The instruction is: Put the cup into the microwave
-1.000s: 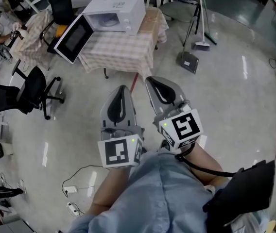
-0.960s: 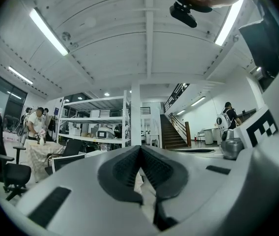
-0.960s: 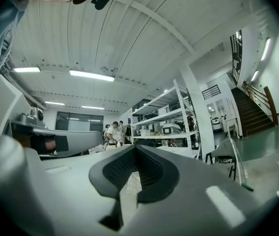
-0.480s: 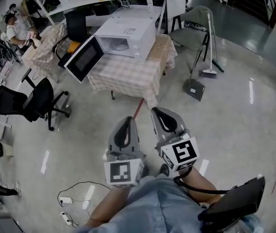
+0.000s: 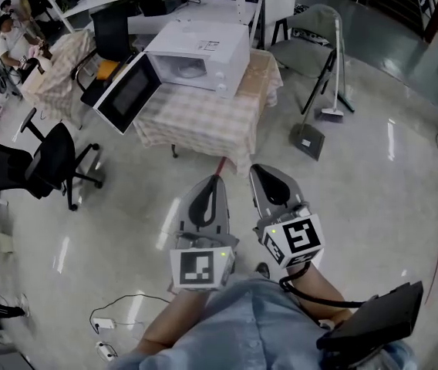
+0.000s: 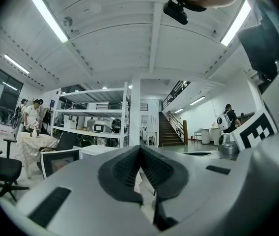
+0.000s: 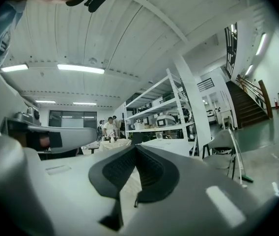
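Well apart from the boxy white microwave, ribbed-padded left tongs and right tongs sit closed.

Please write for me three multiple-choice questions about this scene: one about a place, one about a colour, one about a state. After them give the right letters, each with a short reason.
1. Where does the microwave stand?
A. on the floor
B. on the table with the checked cloth
C. on an office chair

2. Which colour is the microwave's body?
A. white
B. red
C. green

3. In which state are the left tongs and the right tongs?
A. both wide open
B. both shut on a cup
C. both shut and empty

Answers:
1 B, as the head view shows it on top of the cloth-covered table.
2 A, as its casing is plainly white.
3 C, as each gripper view shows the jaws together with nothing between them.
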A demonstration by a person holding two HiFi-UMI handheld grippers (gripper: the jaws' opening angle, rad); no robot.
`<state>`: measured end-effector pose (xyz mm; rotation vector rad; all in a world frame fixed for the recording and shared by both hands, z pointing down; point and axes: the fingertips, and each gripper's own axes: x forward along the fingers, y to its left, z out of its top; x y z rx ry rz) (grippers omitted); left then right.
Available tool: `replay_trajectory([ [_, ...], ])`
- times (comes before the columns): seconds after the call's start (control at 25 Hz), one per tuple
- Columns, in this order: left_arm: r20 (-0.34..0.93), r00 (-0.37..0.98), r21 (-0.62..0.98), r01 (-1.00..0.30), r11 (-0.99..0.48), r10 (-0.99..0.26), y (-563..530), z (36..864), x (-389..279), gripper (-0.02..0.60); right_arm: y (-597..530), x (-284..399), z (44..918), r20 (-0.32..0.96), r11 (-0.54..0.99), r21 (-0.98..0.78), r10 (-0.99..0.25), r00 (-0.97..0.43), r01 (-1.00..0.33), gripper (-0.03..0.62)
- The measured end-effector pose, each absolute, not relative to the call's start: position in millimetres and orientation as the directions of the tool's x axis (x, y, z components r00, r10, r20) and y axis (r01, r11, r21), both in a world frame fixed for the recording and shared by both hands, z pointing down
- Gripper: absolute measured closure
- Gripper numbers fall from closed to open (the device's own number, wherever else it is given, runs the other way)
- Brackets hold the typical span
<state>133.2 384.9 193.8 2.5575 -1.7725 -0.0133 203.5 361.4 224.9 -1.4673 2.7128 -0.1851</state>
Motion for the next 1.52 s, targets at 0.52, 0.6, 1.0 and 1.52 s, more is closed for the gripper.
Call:
replay_trajectory([
  [0.52, -0.002, 0.345, 0.065, -0.936, -0.345, -0.939, 269.5, 191.7, 13.8, 0.581, 247.1, 84.6, 223.6, 0.032, 0.544, -0.107, -0.835, -0.55, -0.832, 0.591],
  [0.6, -0.008, 0.349, 0.07, -0.935, -0.348, -0.937, 259.4, 190.8, 0.7, 0.581, 237.0, 70.6, 221.9, 0.034, 0.545, -0.1, -0.835, -0.55, -0.833, 0.591],
  [1.0, -0.008, 0.37, 0.097, -0.924, -0.369, -0.929, 226.9, 194.7, -28.7, 0.581, 198.9, 34.7, 222.9, 0.057, 0.542, -0.082, -0.835, -0.547, -0.836, 0.591],
  [1.52, 0.011, 0.375, 0.073, -0.925, -0.373, -0.927, 153.0, 205.2, -28.2, 0.581, 121.5, 36.9, 233.5, 0.048, 0.533, -0.09, -0.842, -0.538, -0.841, 0.591],
])
